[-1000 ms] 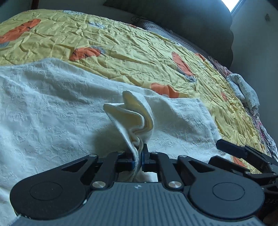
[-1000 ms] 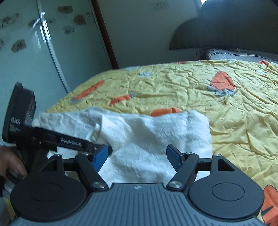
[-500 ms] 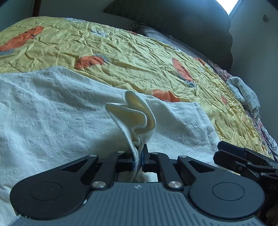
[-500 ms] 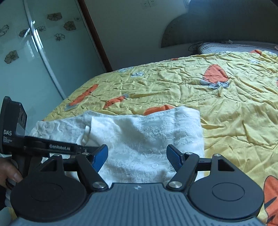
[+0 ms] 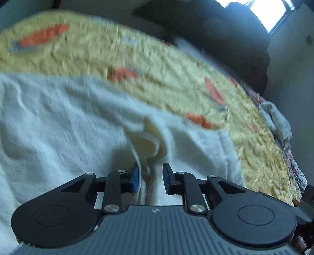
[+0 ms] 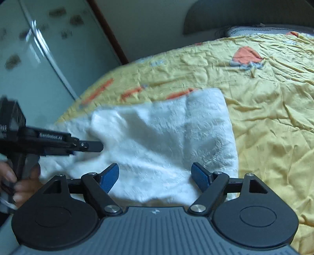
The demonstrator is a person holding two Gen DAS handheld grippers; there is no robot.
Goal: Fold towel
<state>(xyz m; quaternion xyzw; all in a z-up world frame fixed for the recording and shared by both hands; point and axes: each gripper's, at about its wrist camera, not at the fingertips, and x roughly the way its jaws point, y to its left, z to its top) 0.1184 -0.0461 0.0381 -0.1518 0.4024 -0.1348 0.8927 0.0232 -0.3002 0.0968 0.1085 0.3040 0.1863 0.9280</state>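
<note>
white towel (image 6: pixel 162 141): lies folded on yellow bed (image 6: pixel 265 98). left claw (image 5: pixel 150 177): clamped on its bunched corner a moment ago, now opening, fold released. right claw (image 6: pixel 155 176): opening wider, empty above towel.

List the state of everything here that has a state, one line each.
Towel: folded over, rumpled, lying on the bed.
Left gripper: jaws opening, a bunched towel fold between them, no longer pinched.
Right gripper: jaws opening wide, holding nothing, above the towel's near edge.
Bedspread: spread out, wrinkled.

towel (image 6: pixel 166 137) on bedspread (image 6: pixel 265 98), headboard (image 6: pixel 245 17) behind.
</note>
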